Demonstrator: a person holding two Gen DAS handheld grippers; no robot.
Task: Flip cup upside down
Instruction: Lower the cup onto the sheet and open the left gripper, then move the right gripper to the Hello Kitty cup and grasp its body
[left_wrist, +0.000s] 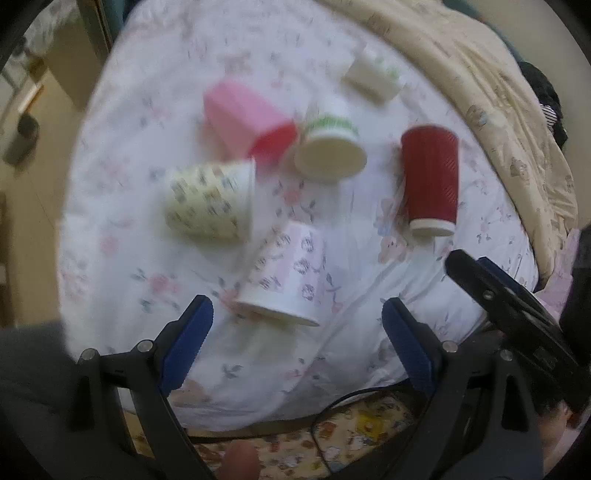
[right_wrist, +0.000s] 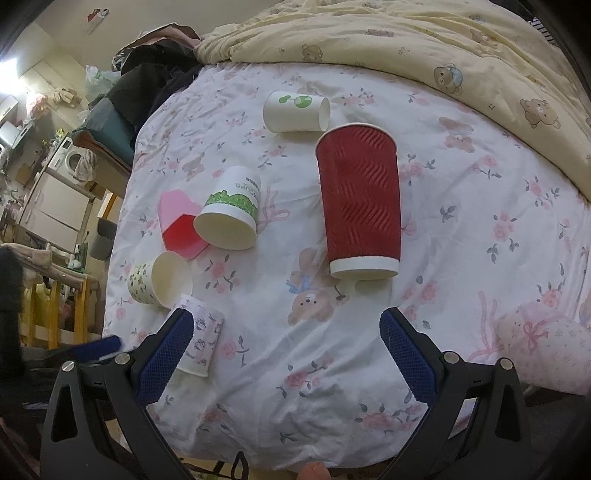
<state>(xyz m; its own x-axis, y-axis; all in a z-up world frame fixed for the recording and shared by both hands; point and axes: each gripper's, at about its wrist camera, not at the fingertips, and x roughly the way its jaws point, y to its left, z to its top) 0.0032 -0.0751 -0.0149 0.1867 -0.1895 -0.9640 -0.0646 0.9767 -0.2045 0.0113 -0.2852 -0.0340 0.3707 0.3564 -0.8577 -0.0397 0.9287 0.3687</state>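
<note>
Several paper cups lie on their sides on a floral bed sheet (right_wrist: 461, 236). A tall red ribbed cup (right_wrist: 360, 206) (left_wrist: 430, 181) lies ahead of my right gripper (right_wrist: 286, 325), which is open and empty. A white cup with pink-grey print (left_wrist: 284, 277) (right_wrist: 201, 338) lies just ahead of my open, empty left gripper (left_wrist: 297, 314). Further off are a green-banded white cup (left_wrist: 330, 147) (right_wrist: 231, 214), a pink and red cup (left_wrist: 251, 118) (right_wrist: 179, 225), a yellow patterned cup (left_wrist: 210, 201) (right_wrist: 159, 278) and a white cup with green dots (right_wrist: 297, 110) (left_wrist: 375, 75).
A yellow bear-print duvet (right_wrist: 406, 40) is bunched along the far side of the bed. A pink floral pillow (right_wrist: 539, 350) lies at the right. Dark clothes (right_wrist: 155, 74) pile at the far left corner. The bed's near edge runs under both grippers.
</note>
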